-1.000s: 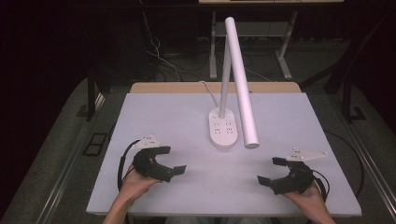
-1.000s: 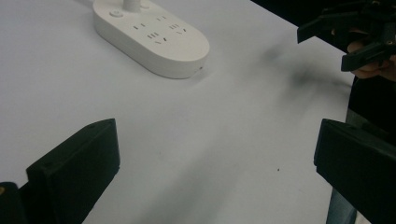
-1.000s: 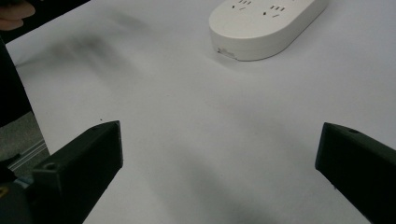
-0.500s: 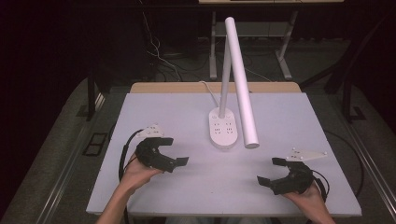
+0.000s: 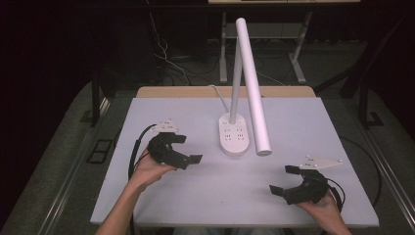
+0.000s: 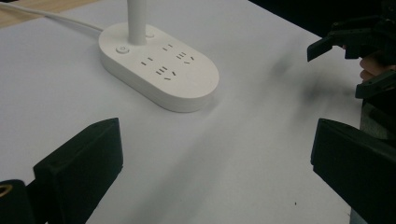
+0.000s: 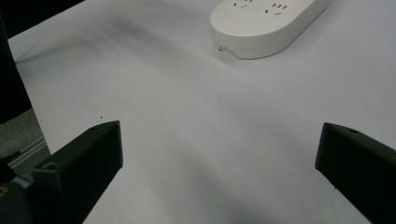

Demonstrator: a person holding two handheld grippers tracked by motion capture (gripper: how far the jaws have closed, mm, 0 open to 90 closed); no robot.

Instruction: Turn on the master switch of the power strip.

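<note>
A white desk lamp stands mid-table on an oval base (image 5: 233, 138) with several sockets on top. Its thin post rises from the base and its long tube head (image 5: 252, 83) slants down to the base's right. My left gripper (image 5: 188, 149) is open, held just left of the base with its jaws pointing at it. The left gripper view has the base (image 6: 159, 70) ahead and the left gripper (image 6: 215, 177) wide with nothing between its jaws. My right gripper (image 5: 282, 179) rests open near the front right edge, and the base (image 7: 268, 25) lies far ahead of the right gripper (image 7: 217, 172).
The white table top (image 5: 147, 122) has a wooden strip along its back edge. The lamp's white cord (image 5: 219, 95) runs from the base over that edge. Dark floor, cables and desk legs lie beyond. The other hand's gripper (image 6: 355, 56) appears at the left gripper view's upper right.
My left gripper has moved away from the front edge and to the right, closer to the lamp base. The right gripper has stayed put.
</note>
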